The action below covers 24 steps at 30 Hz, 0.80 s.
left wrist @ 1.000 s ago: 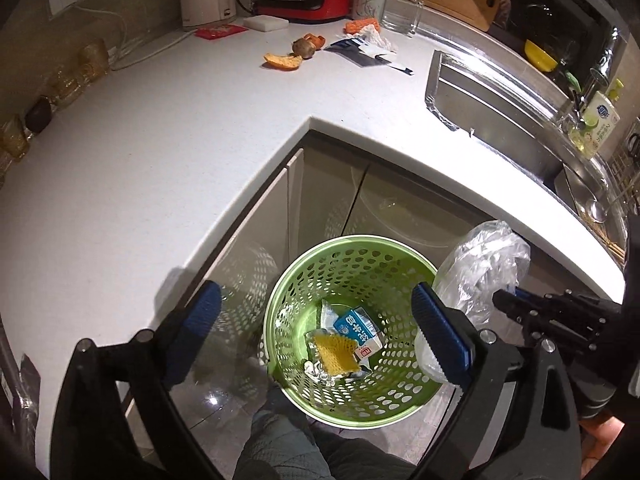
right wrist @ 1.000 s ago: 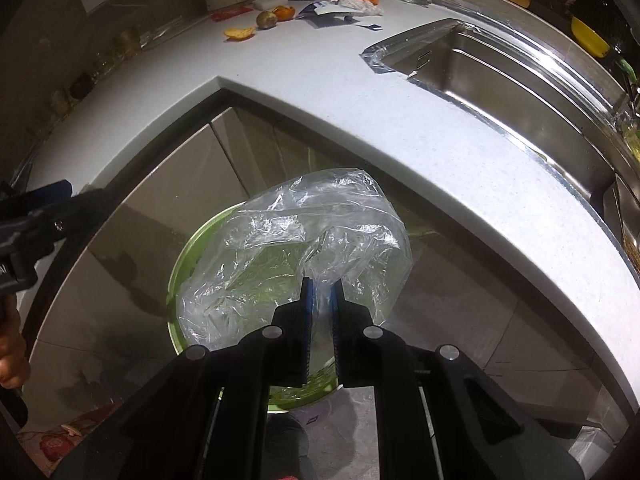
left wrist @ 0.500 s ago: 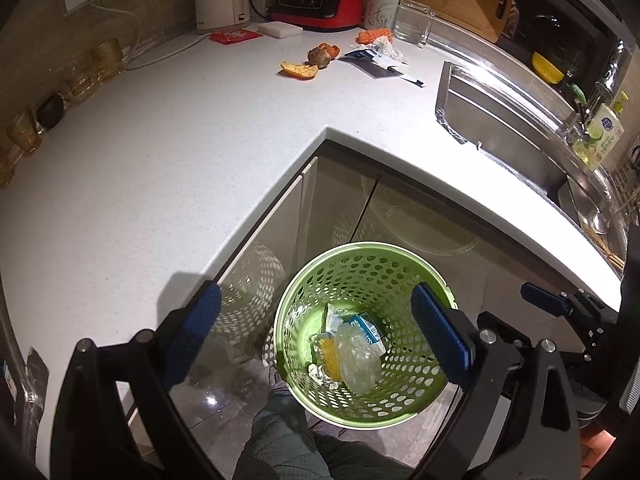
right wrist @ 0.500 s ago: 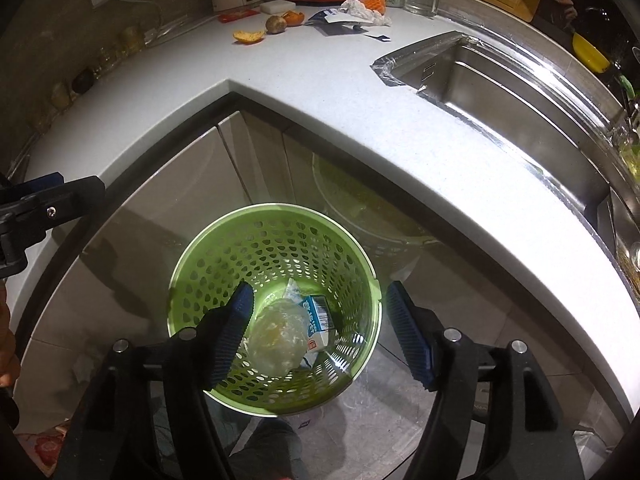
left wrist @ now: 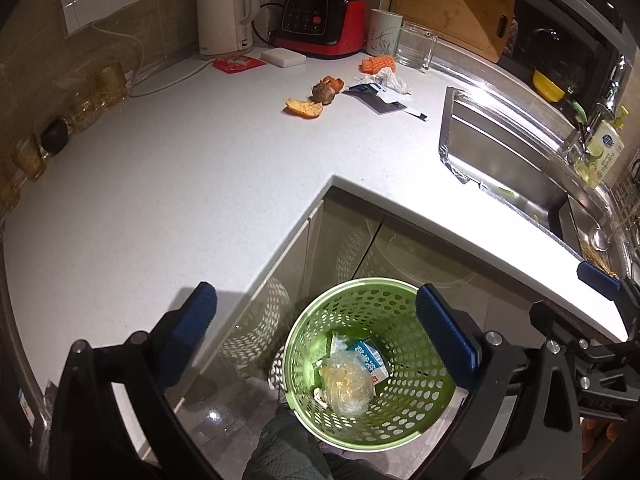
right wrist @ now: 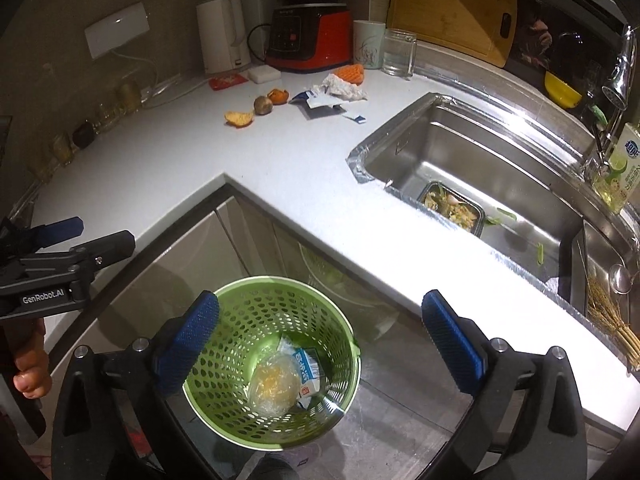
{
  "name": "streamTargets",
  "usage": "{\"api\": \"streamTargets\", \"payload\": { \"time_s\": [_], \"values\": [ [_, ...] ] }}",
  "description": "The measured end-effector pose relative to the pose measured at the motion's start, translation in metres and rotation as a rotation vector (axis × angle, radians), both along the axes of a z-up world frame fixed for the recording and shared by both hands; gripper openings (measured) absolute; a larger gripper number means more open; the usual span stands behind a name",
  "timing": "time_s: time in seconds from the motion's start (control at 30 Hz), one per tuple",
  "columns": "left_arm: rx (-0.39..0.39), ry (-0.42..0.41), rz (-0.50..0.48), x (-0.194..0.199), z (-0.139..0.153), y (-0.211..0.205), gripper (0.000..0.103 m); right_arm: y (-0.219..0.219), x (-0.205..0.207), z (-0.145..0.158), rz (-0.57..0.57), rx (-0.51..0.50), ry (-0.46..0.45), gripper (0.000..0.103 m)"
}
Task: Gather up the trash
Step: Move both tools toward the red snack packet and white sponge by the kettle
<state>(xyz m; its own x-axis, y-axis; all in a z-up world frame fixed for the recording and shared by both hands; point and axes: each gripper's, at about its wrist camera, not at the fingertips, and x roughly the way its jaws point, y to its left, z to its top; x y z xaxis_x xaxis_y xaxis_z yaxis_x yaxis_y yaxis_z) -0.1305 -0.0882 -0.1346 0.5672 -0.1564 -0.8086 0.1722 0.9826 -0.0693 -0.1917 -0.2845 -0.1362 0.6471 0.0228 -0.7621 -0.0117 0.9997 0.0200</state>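
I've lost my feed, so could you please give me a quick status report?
Both grippers empty, right jaws opening. Plastic bag down in the green basket. Peels and wrappers left on the counter, nothing blocking.

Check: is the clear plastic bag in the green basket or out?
In. The clear plastic bag lies crumpled at the bottom of the green basket, beside a carton.

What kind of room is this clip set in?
A home kitchen, most likely: an L-shaped white countertop with a stainless steel sink set into it, and a white electric kettle and red blender base against the wall. A green perforated waste basket stands on the floor.
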Motion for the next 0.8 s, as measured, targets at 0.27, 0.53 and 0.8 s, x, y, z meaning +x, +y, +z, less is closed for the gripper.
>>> {"api": "streamTargets", "payload": {
  "time_s": [0.27,0.53,0.8],
  "values": [
    [-0.005,-0.023,0.006,0.08,0.008,0.013,0.095,-0.003,0.063,0.021,-0.033,0.024,-0.038,0.101],
    [-0.03,-0.063,0.081,0.209,0.023,0.045,0.095,0.011,0.183,0.048,-0.008,0.033,-0.081,0.101],
    [-0.064,-0.064,0.17,0.344,0.013,0.073,0.095,0.051,0.328,0.046,0.143,0.081,-0.062,0.101]
  ]
}}
